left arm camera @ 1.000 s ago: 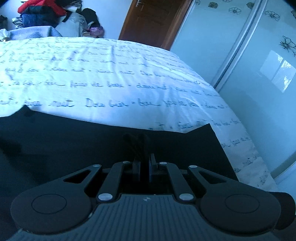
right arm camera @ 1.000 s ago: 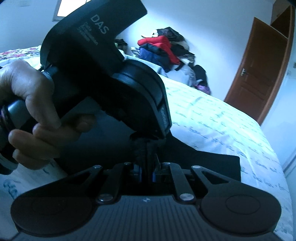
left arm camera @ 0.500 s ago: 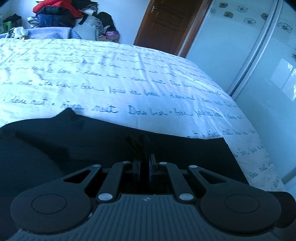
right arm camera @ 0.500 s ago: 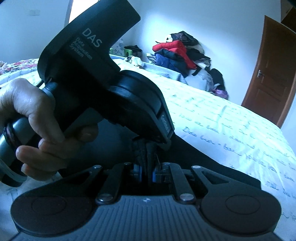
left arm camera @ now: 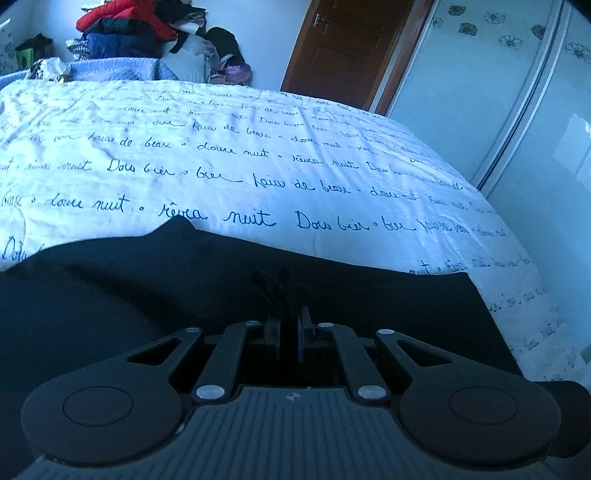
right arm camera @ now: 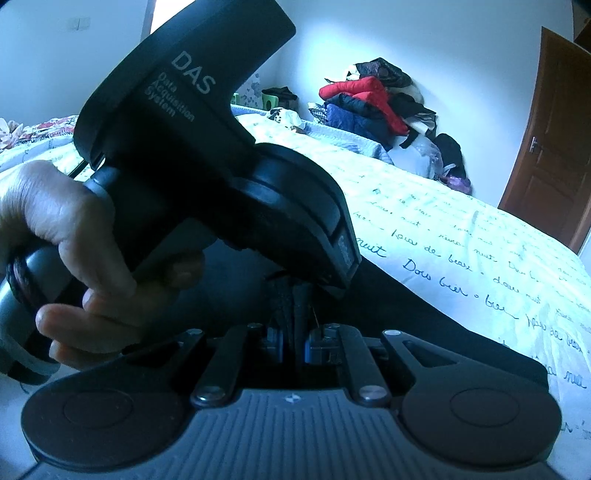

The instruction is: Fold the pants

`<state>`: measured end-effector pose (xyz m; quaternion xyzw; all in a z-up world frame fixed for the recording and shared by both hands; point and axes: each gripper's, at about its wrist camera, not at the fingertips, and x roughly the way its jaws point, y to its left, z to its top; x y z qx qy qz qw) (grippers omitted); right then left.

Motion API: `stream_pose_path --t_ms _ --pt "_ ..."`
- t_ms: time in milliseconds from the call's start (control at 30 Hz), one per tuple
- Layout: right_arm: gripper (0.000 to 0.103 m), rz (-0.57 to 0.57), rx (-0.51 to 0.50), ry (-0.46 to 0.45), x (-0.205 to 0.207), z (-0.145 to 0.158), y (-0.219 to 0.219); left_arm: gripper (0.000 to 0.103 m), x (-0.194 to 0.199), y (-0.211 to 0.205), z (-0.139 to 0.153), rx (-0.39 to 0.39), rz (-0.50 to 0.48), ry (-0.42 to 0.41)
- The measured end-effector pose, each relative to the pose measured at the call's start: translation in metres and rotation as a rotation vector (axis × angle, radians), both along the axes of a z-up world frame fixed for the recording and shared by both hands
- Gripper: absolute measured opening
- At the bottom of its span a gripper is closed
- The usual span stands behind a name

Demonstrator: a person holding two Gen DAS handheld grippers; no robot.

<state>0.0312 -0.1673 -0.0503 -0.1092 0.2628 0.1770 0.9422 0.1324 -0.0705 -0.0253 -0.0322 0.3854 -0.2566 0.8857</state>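
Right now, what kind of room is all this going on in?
Most likely a bedroom in a home. A bed with a white cover printed in handwriting fills the view, a heap of clothes sits beyond it, and a wooden door stands beside a sliding wardrobe.

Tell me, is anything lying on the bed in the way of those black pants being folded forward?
Nothing visible does. Both grippers, left and right, are shut on the black pants, and the printed bedspread beyond the cloth's edge lies bare. The clothes pile sits past the bed's far end.
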Motion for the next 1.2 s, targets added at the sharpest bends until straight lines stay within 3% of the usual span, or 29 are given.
stream_pose_path --t_ms 133,200,300,367,400,500,633,767,900,967,1100,1200 --pt "0.011 -0.007 0.023 0.023 0.007 -0.003 -0.005 0.027 0.006 0.006 -0.003 0.014 0.031 0.016" --pt "0.013 -0.008 0.03 0.046 0.011 -0.005 -0.009 0.029 0.006 0.011 -0.002 0.018 0.053 0.01" --pt "0.032 0.001 0.021 0.055 0.006 -0.004 -0.013 0.035 0.006 0.021 0.001 0.024 0.087 -0.001" --pt "0.057 0.02 0.016 0.05 0.001 -0.001 -0.014 0.036 0.009 0.028 0.003 0.026 0.123 0.002" --pt "0.06 0.037 0.013 0.045 -0.003 0.002 -0.015 0.036 0.01 0.031 0.004 0.032 0.139 0.001" --pt "0.06 0.093 0.043 0.029 -0.016 0.015 -0.023 0.036 0.012 0.034 0.008 0.061 0.15 -0.018" --pt "0.06 0.061 0.177 0.049 -0.01 0.025 -0.045 0.037 0.01 0.022 0.002 0.169 0.105 -0.033" --pt "0.059 0.036 0.125 0.14 0.002 0.007 -0.045 0.038 -0.003 0.015 0.0 0.239 0.106 -0.089" --pt "0.059 0.01 0.15 0.114 -0.003 0.01 -0.049 0.051 -0.011 0.02 0.005 0.223 0.11 -0.116" --pt "0.059 -0.026 0.149 0.099 0.002 0.012 -0.051 0.052 -0.013 0.019 0.003 0.234 0.092 -0.114" --pt "0.059 -0.027 0.04 0.127 0.004 0.001 -0.039 0.052 -0.019 0.019 -0.001 0.243 0.098 -0.113" --pt "0.059 -0.038 0.068 0.106 -0.003 0.004 -0.037 0.052 -0.022 0.027 -0.001 0.22 0.116 -0.099"
